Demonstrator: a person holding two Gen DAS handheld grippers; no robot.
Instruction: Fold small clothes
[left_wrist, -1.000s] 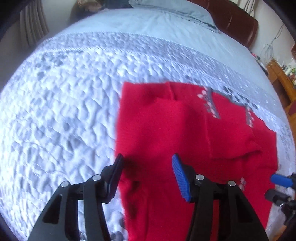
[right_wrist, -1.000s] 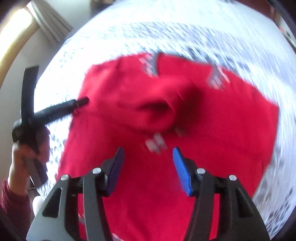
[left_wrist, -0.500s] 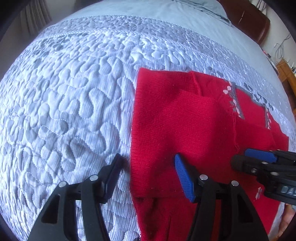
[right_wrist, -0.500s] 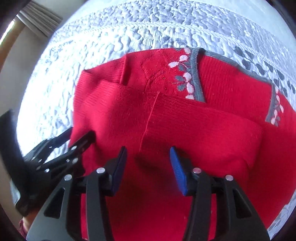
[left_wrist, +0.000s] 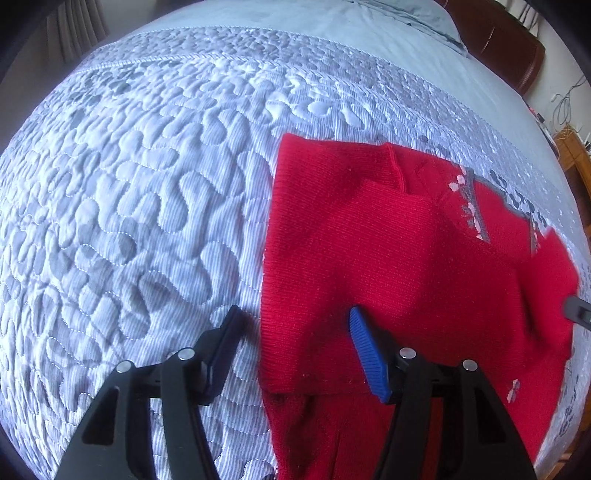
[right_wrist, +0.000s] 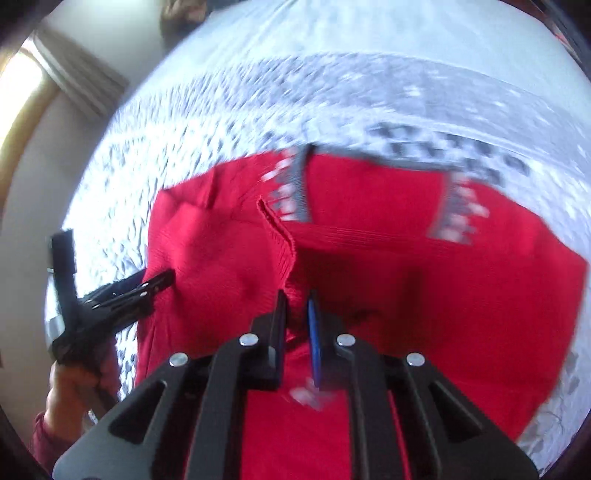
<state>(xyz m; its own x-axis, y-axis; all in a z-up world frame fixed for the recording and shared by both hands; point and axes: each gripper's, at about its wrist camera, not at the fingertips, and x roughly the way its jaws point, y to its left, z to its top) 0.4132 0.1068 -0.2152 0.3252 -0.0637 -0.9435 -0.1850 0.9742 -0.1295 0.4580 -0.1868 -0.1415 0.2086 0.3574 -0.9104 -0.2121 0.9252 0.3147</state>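
Observation:
A red knit sweater with a grey, flower-patterned neckline lies on the quilted bedspread, one sleeve folded across its chest. My left gripper is open and straddles the sweater's left edge, black finger on the quilt, blue pad over the knit. My right gripper is closing, and its jaws pinch a raised fold of the red sweater just below the ribbed cuff. The left gripper shows at the sweater's left edge, held by a hand. The right view is blurred.
The grey-and-white quilt spreads wide to the left and far side. A dark headboard and a pillow lie at the far end of the bed. Wooden furniture stands past the bed's right edge, a curtain at left.
My right gripper's jaws have come together on a fold of the sweater, and it has slid rightward, nearly out of the left view. The left gripper sank toward the bed, then stayed put.

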